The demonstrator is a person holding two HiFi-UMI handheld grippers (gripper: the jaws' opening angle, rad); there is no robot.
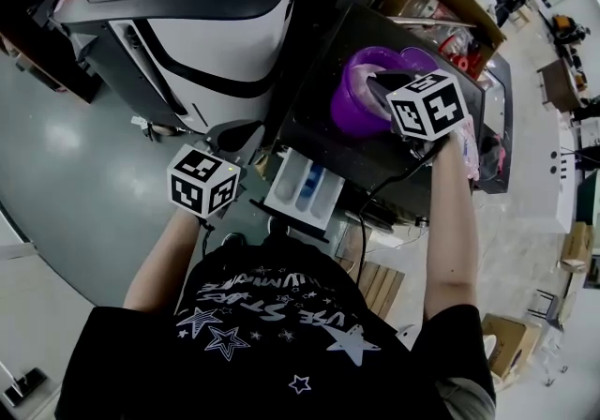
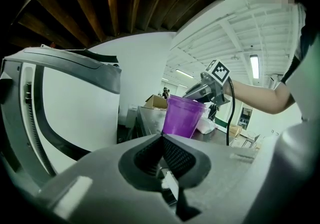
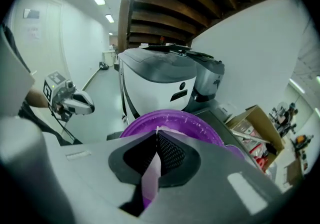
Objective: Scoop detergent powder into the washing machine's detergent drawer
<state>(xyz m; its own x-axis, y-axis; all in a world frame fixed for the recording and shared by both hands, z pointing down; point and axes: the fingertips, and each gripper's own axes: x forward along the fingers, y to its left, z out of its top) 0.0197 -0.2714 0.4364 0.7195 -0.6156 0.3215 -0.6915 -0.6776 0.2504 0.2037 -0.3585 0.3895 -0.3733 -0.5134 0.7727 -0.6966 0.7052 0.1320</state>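
The right gripper clamps a thin scoop handle inside the purple tub, likely to load powder – the left gripper, closed and empty, waits near the open drawer

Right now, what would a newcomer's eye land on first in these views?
The bright purple cup on the dark washing machine, with the right hand-held gripper over its mouth, shut on a thin pale strip. Below it, the white detergent drawer stands pulled open, the left hand-held gripper to its left.
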